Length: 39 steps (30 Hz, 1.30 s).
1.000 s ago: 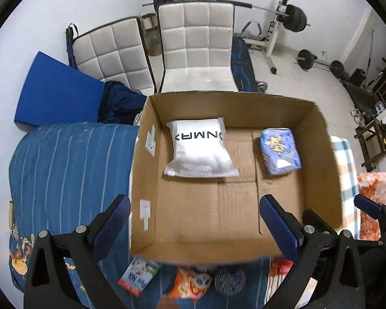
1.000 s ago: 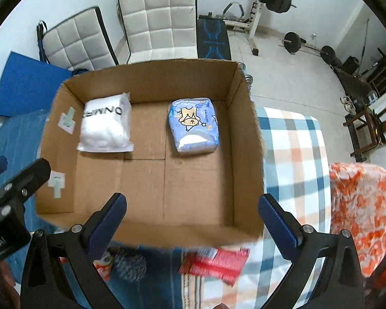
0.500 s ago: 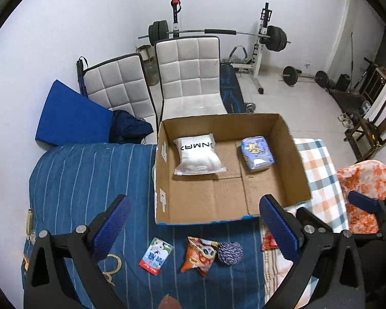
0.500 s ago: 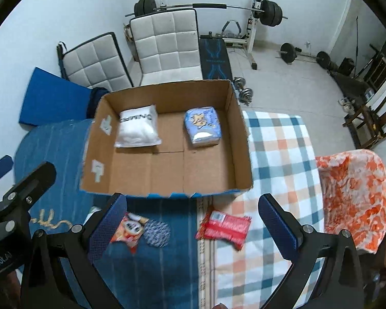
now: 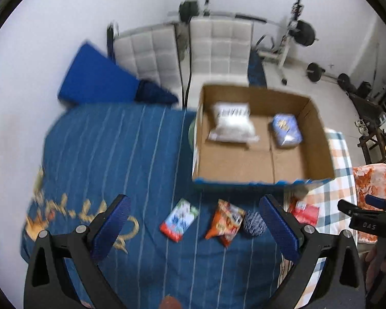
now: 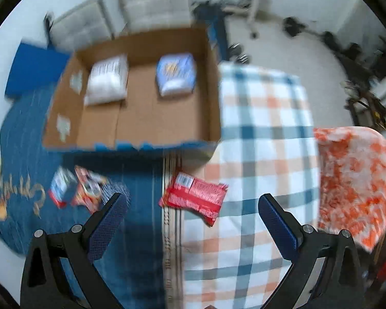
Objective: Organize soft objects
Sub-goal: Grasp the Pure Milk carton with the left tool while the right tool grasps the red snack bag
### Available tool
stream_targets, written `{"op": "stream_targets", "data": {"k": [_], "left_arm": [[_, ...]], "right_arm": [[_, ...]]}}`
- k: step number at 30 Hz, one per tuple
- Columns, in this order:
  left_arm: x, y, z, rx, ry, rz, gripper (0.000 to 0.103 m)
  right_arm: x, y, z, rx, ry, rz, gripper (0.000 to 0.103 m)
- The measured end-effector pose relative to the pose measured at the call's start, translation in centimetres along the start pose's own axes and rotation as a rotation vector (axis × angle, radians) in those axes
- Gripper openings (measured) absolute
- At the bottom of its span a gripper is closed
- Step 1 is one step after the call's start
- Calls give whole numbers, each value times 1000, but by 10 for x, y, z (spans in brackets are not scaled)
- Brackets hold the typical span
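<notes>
Loose soft packs are seen on the blue striped bedspread (image 5: 121, 154), in front of the cardboard box (image 5: 319, 139): a white-and-red pouch (image 5: 179, 219) at 6 o'clock in the left wrist view, an orange snack bag (image 5: 225, 222) just beside it, a dark knit ball (image 5: 254, 223) touching that bag. A red packet (image 6: 194, 197) is found at 6 o'clock of the box in the right wrist view, straddling the seam with the plaid cover (image 6: 265, 134). Two packs are already boxed: white pillow pack (image 5: 233, 123), blue printed pack (image 5: 287, 130). Left gripper (image 5: 194, 228) is held above the pouch and bag, jaws wide, nothing held. Right gripper (image 6: 193, 222) is held over the red packet, jaws wide, nothing held. Risks judged: both views are motion-blurred, so a descent could be misaimed; bag and ball touching, so both could be pinched together; a thin flat packet could slip or bedding could be caught.
</notes>
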<state>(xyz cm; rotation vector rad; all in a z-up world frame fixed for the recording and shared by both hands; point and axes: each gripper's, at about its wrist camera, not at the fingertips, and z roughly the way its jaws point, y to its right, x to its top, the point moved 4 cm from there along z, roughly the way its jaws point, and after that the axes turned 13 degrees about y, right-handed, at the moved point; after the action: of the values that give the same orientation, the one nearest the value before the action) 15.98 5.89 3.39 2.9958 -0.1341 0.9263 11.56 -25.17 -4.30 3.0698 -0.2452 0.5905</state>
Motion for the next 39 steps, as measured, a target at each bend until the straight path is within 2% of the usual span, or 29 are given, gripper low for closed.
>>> {"op": "stream_targets", "data": {"k": [4, 7, 8, 10, 13, 14, 16, 19, 21, 24, 28, 30, 35, 37, 39], "left_arm": [[-28, -11, 31, 16, -89, -9, 103], [-48, -16, 56, 4, -138, -20, 103], [-57, -17, 67, -5, -163, -25, 103], [-68, -21, 82, -7, -177, -33, 103], [-84, -24, 107, -6, -219, -27, 103], [-89, -24, 116, 3, -234, -15, 103], [-94, -27, 130, 8, -252, -5, 103], [-99, -30, 151, 24, -279, 10, 103], [-102, -31, 161, 42, -290, 23, 103], [-106, -31, 175, 59, -308, 38, 103], [-115, -31, 190, 59, -350, 29, 103], [-120, -32, 198, 71, -372, 19, 103], [-127, -23, 214, 68, -396, 60, 102], [-128, -18, 218, 60, -392, 70, 82], [-127, -16, 217, 34, -375, 40, 71]], "right_arm": [[-29, -12, 68, -13, -142, -274, 103], [-54, -29, 107, -49, -180, -549, 103], [-60, -33, 117, -49, -192, -600, 103], [-68, -37, 135, -31, -219, -648, 103], [-71, -38, 159, -29, -242, -656, 103], [-72, -38, 165, -25, -244, -650, 102], [-72, -39, 169, -8, -228, -630, 90], [-75, -35, 170, -26, -230, -584, 79], [-76, -26, 169, -28, -242, -491, 74], [-78, -9, 163, -9, -259, -294, 70], [-88, 21, 158, 138, -330, 94, 70], [-88, 32, 156, 185, -324, 202, 71], [-85, 34, 152, 144, -290, 157, 71], [-84, 26, 155, 104, -299, 125, 71], [-87, 24, 163, 77, -320, 122, 70]]}}
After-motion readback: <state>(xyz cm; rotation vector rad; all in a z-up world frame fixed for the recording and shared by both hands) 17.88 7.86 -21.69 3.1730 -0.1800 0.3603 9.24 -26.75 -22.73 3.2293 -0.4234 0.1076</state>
